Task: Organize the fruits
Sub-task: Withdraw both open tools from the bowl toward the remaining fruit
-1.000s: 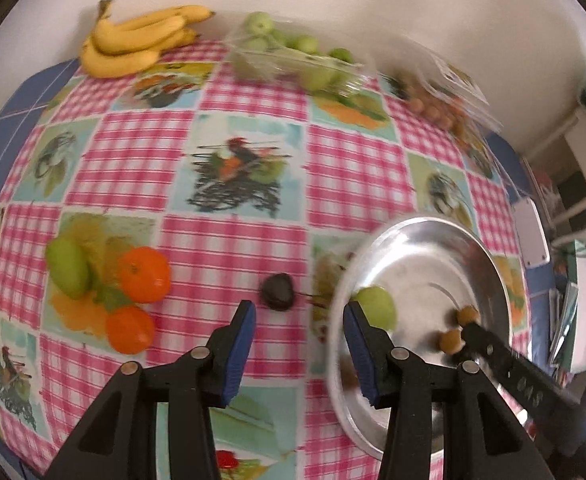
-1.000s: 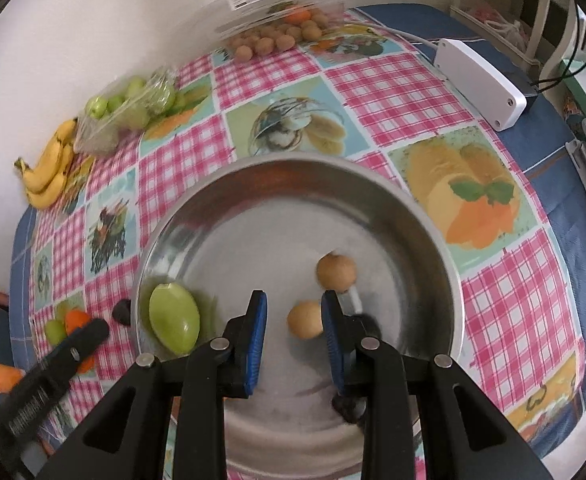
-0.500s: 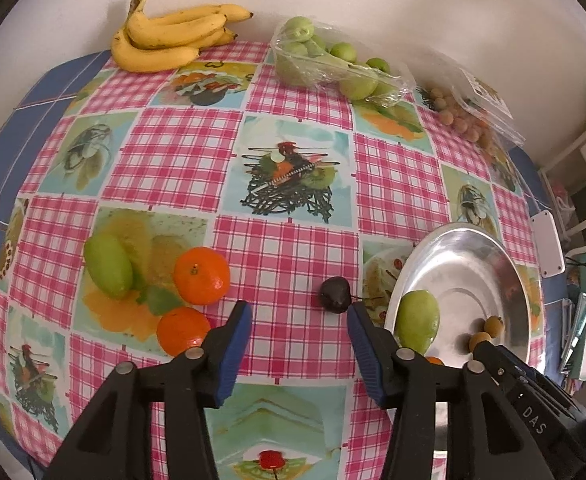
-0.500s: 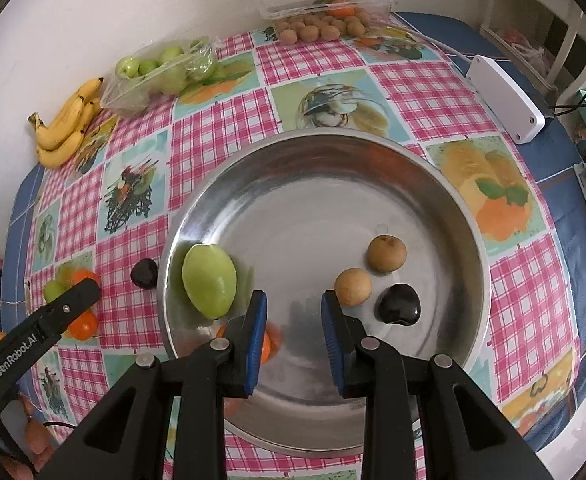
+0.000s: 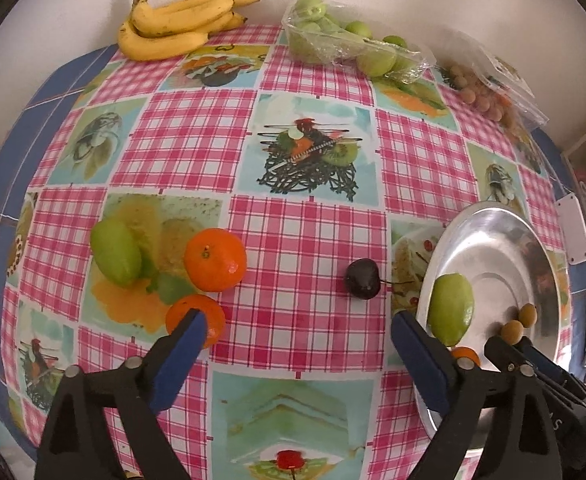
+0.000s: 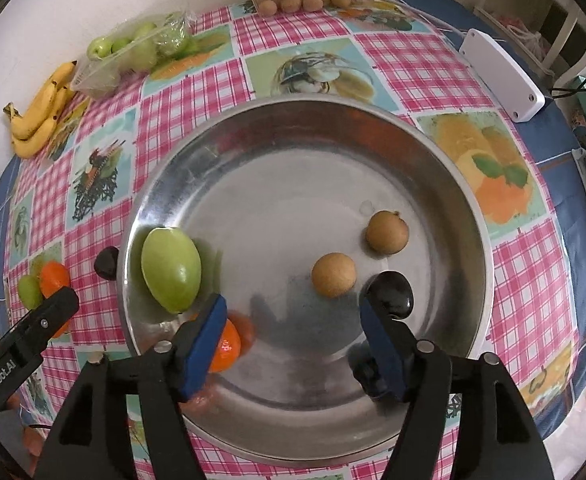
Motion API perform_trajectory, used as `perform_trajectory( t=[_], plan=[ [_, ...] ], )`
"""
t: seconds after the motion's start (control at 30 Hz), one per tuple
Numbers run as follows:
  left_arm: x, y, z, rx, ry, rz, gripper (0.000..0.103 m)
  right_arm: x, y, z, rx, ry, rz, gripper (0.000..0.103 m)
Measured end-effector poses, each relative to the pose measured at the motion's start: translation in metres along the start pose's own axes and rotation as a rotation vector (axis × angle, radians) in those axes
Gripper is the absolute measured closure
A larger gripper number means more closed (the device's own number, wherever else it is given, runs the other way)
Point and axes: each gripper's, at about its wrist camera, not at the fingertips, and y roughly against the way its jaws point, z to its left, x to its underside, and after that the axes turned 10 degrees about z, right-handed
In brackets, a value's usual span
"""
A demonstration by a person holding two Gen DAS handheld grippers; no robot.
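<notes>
**Loose fruit waits beside a part-filled metal bowl**

Left wrist view: the left gripper (image 5: 295, 344) is seen at the bottom of the frame with its jaws spreading wide and nothing between them. Just above its left finger an orange (image 5: 195, 320) is partly hidden; a second, larger orange (image 5: 215, 260) lies beside it, and a green fruit (image 5: 115, 251) rests at centre left. A dark cherry (image 5: 363, 279) sits right of centre on the checked tablecloth (image 5: 189, 148), just outside the metal bowl (image 5: 493, 224) at the right edge. Bananas (image 5: 173, 24) are kept at the top, against the wall.

Right wrist view: the right gripper (image 6: 293, 340) hangs over the bowl (image 6: 445, 168), its jaws opening, with nothing pinched. Inside the bowl are found a green fruit (image 6: 171, 270) at left, two brown round fruits (image 6: 333, 275) in the middle, a dark cherry (image 6: 391, 294) by the right finger and an orange (image 6: 225, 344) behind the left finger.

The oranges are judged light, firm and inclined to roll, so they are best taken across the widest part. The cherry outside the bowl (small, smooth, easily bruised) would likely need a gentle pinch on its body, not its thin stem.
</notes>
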Motion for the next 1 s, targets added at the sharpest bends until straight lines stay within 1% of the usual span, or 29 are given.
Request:
perform_trajectory(
  t=[0.13, 0.3, 0.33, 0.37, 0.43, 0.7, 0.8, 0.9, 1.0],
  plan=[
    [-0.001, -0.002, 0.001, -0.006, 0.002, 0.001, 0.002, 0.000, -0.002, 0.002, -0.003, 0.011, 0.006, 0.020],
    [-0.001, -0.003, 0.002, -0.009, 0.004, -0.004, 0.000, -0.001, -0.003, 0.006, 0.002, 0.031, 0.006, 0.019],
    [-0.001, -0.003, 0.002, -0.006, 0.001, -0.007, 0.000, -0.001, -0.003, 0.005, 0.001, 0.032, 0.005, 0.017],
    [-0.001, -0.003, 0.002, -0.006, 0.000, -0.010, 0.000, -0.001, -0.003, 0.005, 0.000, 0.034, 0.004, 0.012],
    [-0.002, -0.001, 0.003, -0.006, 0.001, -0.019, 0.000, -0.001, -0.002, 0.005, -0.005, 0.037, -0.006, 0.006],
    [-0.002, 0.002, 0.003, -0.003, 0.003, -0.033, 0.000, -0.002, 0.000, 0.004, -0.010, 0.024, -0.022, 0.006],
    [-0.003, 0.006, 0.004, 0.019, -0.003, -0.034, 0.000, -0.001, 0.002, 0.002, -0.016, 0.008, -0.028, 0.006],
    [-0.005, 0.015, 0.010, 0.029, -0.003, -0.058, 0.000, 0.000, 0.003, 0.003, -0.035, 0.005, -0.035, 0.006],
    [-0.008, 0.024, 0.021, 0.043, 0.006, -0.080, 0.000, 0.001, 0.010, 0.007, -0.057, 0.026, -0.063, 0.006]
  ],
)
